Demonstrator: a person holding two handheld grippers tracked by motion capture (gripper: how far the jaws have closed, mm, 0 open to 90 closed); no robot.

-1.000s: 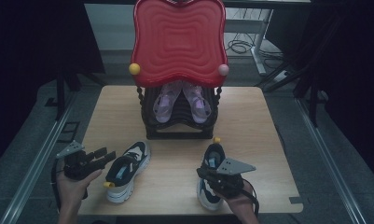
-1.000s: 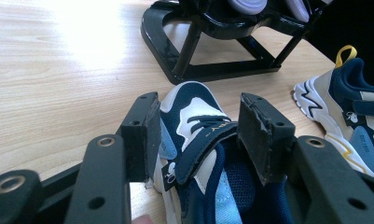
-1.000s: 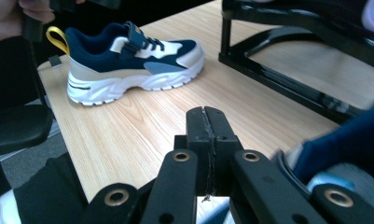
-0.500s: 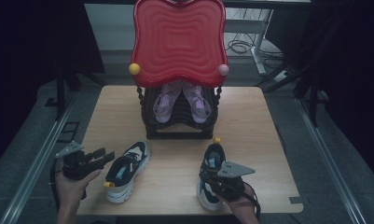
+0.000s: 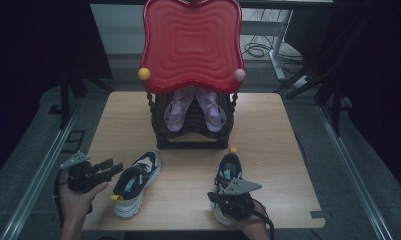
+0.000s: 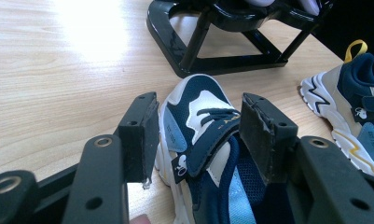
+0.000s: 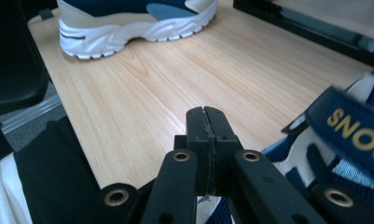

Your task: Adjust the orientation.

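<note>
High view: a wooden desk [image 5: 288, 150] carries a black shoe rack [image 5: 190, 127] at its twelve o'clock edge, with a purple pair of shoes [image 5: 194, 107] inside and a red tray [image 5: 190, 42] on top. Two navy and white sneakers lie on the near half. The left sneaker [image 5: 134, 182] sits at seven o'clock, its long axis tilted, toe toward one o'clock. The left gripper [image 5: 108, 167] is just beside it at nine o'clock, pointing across at its side. The right sneaker [image 5: 229, 180] lies at five o'clock, toe pointing at the rack, and the right gripper [image 5: 233, 202] sits over its heel end (the hand below is half out of frame).

Left gripper view: the jaws stand wide apart, one on each side of the left sneaker [image 6: 208, 140] over its strap, with a gap at both pads, so nothing is gripped yet. The shoe runs straight away from the gripper toward the rack [image 6: 231, 42]. The right sneaker [image 6: 348, 116] lies at two o'clock.

Right gripper view: the jaws are pressed fully together with nothing visible between them. The right sneaker's strap [image 7: 348, 126] lies at three o'clock, touching or nearly so; I cannot tell. The left sneaker [image 7: 138, 21] lies at eleven o'clock.

I judge the left hand the readier of the two to close on its shoe.
</note>
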